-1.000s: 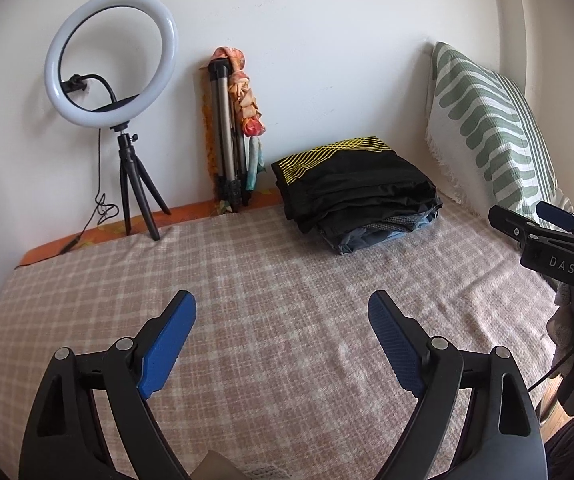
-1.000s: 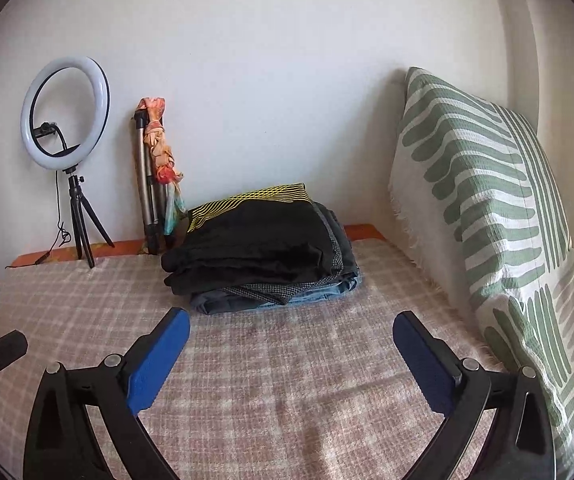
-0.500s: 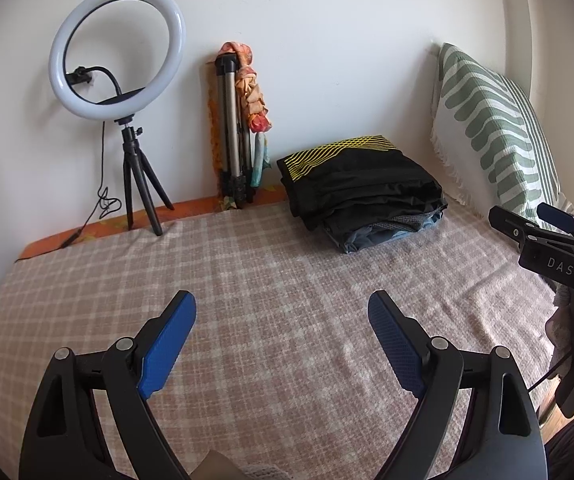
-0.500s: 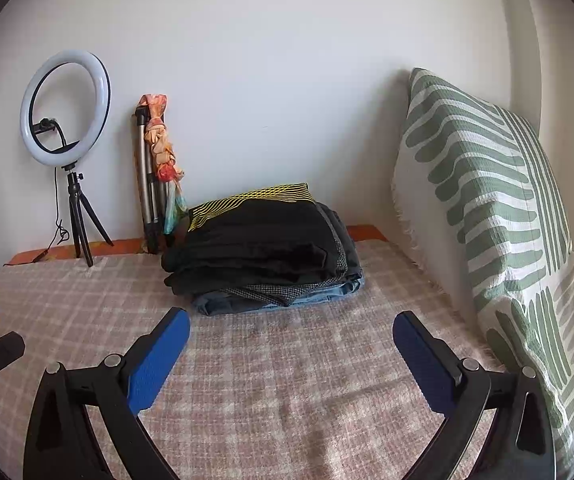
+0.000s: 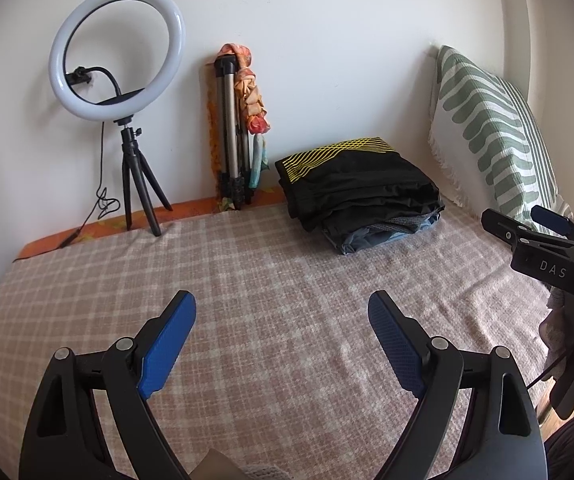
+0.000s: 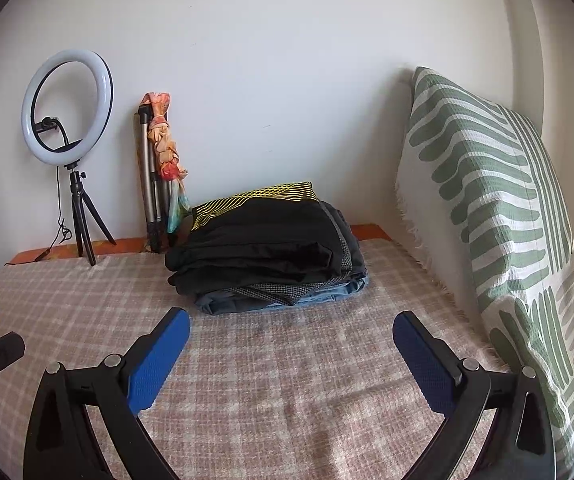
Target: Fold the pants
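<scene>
- White wall behind; in front of you, a bed (image 5: 247,280) covered with a pink-and-cream checked blanket (image 6: 287,380), an orange patterned edge showing along the wall.
- Folded pants (image 6: 267,252) sit in a stack at the far side of the bed, near the wall: black pieces on top, one with yellow line pattern, a grey mesh layer and blue denim at the bottom.
- Green-and-white pillow (image 6: 487,200) stands upright against the wall just right of the stack.
- Ring light (image 5: 117,52), lit, on a small black tripod at far left; a folded silver tripod (image 5: 229,132) with a colourful scarf (image 5: 253,96) tied to it leans on the wall between light and stack.
- Your left gripper (image 5: 283,320): fingers released, spread wide, nothing between them, hovering over bare blanket well short of the stack.
- Your right gripper (image 6: 291,332): fingers likewise released and empty, pointing towards the stack, near it but apart.
- Each gripper shows at the edge of the other's view.
</scene>
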Demonstrator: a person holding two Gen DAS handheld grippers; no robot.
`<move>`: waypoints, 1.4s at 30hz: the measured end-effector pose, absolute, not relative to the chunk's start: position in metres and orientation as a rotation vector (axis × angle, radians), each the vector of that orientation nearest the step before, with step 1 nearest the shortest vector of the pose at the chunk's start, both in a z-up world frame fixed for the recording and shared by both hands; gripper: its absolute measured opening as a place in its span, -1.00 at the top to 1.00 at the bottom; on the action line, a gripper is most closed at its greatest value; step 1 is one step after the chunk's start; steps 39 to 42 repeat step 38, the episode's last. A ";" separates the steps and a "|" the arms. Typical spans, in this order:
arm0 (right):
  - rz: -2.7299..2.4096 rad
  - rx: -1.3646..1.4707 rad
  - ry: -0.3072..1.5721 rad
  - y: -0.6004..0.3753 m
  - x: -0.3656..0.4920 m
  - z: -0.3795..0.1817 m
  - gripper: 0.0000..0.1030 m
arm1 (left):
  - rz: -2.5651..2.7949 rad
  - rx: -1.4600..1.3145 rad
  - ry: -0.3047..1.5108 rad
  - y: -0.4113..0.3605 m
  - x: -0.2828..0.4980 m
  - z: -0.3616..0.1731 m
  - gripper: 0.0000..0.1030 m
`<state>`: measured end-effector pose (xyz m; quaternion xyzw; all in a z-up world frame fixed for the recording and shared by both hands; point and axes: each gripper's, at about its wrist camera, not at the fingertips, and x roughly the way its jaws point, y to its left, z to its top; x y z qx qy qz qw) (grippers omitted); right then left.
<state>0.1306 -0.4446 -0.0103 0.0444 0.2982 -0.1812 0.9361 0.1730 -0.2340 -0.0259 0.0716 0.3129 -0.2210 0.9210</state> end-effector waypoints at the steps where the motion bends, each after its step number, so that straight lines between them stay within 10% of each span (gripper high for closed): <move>1: -0.371 0.090 0.609 -0.445 0.131 -0.010 -0.99 | -0.453 0.148 0.642 -0.234 0.173 -0.026 -0.71; 42: -0.369 0.094 0.613 -0.441 0.131 -0.012 -0.99 | -0.477 0.141 0.631 -0.235 0.167 -0.023 -0.71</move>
